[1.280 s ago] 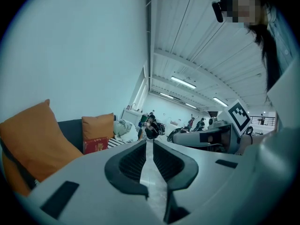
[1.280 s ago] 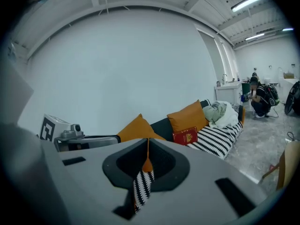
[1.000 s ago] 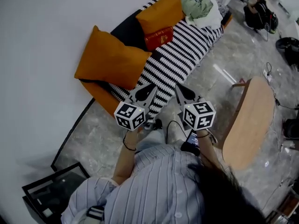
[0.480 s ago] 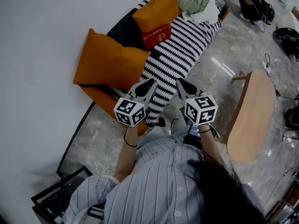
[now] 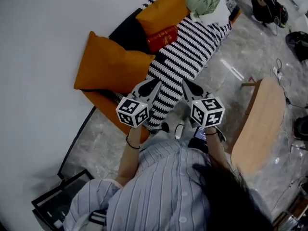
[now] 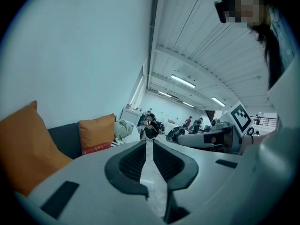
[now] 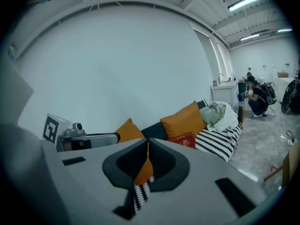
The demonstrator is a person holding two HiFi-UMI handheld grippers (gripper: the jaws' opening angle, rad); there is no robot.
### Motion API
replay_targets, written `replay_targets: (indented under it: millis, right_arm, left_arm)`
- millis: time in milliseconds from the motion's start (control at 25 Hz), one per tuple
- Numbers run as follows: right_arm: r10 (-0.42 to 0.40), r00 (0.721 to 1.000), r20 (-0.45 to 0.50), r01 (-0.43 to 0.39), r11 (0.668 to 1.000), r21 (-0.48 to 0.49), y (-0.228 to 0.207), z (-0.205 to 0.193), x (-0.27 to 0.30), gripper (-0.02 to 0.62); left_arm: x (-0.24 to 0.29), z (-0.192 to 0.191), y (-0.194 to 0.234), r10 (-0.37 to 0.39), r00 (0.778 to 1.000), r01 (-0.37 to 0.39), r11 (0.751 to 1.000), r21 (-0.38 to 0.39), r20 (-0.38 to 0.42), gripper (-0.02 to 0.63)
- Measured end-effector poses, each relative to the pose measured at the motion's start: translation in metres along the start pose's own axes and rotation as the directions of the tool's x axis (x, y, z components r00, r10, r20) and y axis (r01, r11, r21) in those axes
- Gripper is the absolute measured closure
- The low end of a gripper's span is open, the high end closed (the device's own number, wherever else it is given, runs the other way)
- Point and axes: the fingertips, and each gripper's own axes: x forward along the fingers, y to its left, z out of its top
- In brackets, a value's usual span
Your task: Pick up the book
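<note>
A red book (image 5: 162, 36) with gold print lies on the sofa's black-and-white striped cover (image 5: 185, 52), leaning against the far orange cushion (image 5: 161, 11). It shows too in the right gripper view as the red book (image 7: 183, 139) and small in the left gripper view as the red book (image 6: 96, 148). My left gripper (image 5: 155, 84) and right gripper (image 5: 185, 84) hover side by side over the near end of the sofa, well short of the book. Both are shut with nothing between the jaws. The left gripper (image 6: 149, 146) and right gripper (image 7: 148, 150) tips meet in their own views.
A large orange cushion (image 5: 108, 64) sits at the sofa's near left. A heap of pale clothes (image 5: 207, 4) lies at the far end. A wooden table (image 5: 260, 124) stands to the right on the marble floor. People and bags are at the room's far side.
Both grippers have edged forward over the sofa's near end, side by side. Their jaws stay shut. The book has not moved.
</note>
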Motion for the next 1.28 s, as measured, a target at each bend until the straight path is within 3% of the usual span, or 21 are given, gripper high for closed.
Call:
replay_targets:
  millis: [320, 640, 1000, 1280]
  right_arm:
    - [0.050, 0.998, -0.047, -0.050, 0.999, -0.010, -0.076, 0.024, 0.026, 0.574]
    - [0.136, 0.988, -0.072, -0.137, 0.991, -0.004, -0.155, 0.063, 0.038, 0.574]
    - [0.239, 0.965, -0.105, -0.239, 0.971, 0.012, -0.206, 0.075, 0.050, 0.574]
    - [0.255, 0.960, -0.115, -0.252, 0.967, 0.044, -0.230, 0.076, 0.048, 0.574]
  left_arm:
    - [0.075, 0.004, 0.008, 0.067, 0.998, -0.067, 0.997, -0.043, -0.004, 0.571]
    - [0.156, 0.017, -0.017, 0.132, 0.991, -0.132, 0.990, -0.054, -0.006, 0.569]
    - [0.211, 0.023, -0.023, 0.210, 0.978, -0.209, 0.976, -0.069, 0.009, 0.569]
    - [0.233, 0.016, -0.032, 0.216, 0.976, -0.217, 0.973, -0.073, -0.018, 0.569]
